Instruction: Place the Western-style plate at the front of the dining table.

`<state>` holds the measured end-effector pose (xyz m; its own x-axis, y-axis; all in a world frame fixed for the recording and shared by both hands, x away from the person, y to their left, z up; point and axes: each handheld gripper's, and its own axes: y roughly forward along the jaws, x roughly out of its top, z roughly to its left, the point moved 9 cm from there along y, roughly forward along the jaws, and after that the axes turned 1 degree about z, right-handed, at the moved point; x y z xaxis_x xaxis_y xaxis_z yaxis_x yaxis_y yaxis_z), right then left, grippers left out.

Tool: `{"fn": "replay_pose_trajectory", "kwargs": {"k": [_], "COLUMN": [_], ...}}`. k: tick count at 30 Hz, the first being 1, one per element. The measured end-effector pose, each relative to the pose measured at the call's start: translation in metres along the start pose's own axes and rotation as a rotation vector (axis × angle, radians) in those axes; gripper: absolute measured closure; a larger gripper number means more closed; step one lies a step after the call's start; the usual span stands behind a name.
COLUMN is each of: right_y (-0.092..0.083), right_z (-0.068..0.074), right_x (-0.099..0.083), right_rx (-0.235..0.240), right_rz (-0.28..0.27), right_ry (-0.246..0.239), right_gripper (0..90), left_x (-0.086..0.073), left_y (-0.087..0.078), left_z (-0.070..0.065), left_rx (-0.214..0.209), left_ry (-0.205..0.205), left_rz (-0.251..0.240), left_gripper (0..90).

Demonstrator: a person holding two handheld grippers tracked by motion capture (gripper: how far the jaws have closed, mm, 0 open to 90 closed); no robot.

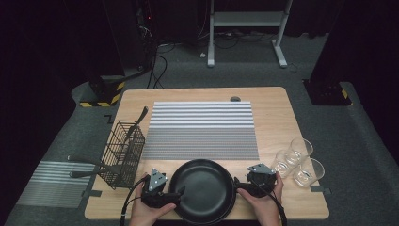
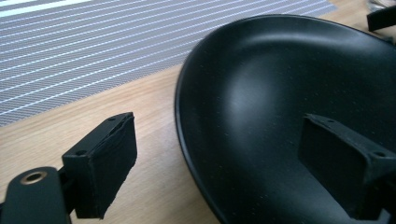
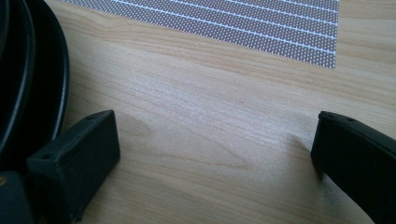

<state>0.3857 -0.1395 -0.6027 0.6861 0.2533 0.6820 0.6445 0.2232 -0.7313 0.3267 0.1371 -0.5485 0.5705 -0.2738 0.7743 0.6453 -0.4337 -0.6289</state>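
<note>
The left gripper is standing spread, its jaws straddling the pan rim. The right gripper is gaping beside the pan, over bare wooden bench; a striped mat is lying beyond.

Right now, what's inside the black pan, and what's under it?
Inside the black pan nothing lies; the left gripper straddles its rim, one pad over the bowl. Under it is the wooden table, but the patch beneath is covered.

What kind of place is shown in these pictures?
Probably a recording studio or lab set up like a kitchen: a wooden table with a black pan and a striped mat, ringed by dark curtains, floor cables and a metal stand.
</note>
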Motion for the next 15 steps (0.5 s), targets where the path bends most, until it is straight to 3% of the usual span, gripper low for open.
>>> {"fn": "replay_pose_trajectory", "kwargs": {"k": [4, 5, 8, 15], "right_y": [-0.002, -0.003, -0.008, -0.029], "right_z": [-0.001, 0.000, 0.002, 0.005], "right_x": [0.001, 0.002, 0.005, 0.017], "right_rx": [-0.019, -0.017, 0.022, 0.030], "right_rz": [-0.009, -0.013, -0.024, -0.101], "right_ry": [0.026, 0.045, 0.091, 0.063], "right_gripper": [7.7, 12.6, 15.3, 21.6], "left_x": [-0.005, -0.007, -0.009, -0.012], "left_y": [0.003, 0.003, 0.004, 0.005], "left_z": [-0.001, 0.000, 0.001, 0.000], "left_rx": [0.004, 0.008, 0.011, 0.008], "left_ry": [0.001, 0.000, -0.010, -0.021], "left_rz": [0.011, 0.016, 0.020, 0.034], "left_gripper": [14.0, 14.2, 14.7, 17.7]}}
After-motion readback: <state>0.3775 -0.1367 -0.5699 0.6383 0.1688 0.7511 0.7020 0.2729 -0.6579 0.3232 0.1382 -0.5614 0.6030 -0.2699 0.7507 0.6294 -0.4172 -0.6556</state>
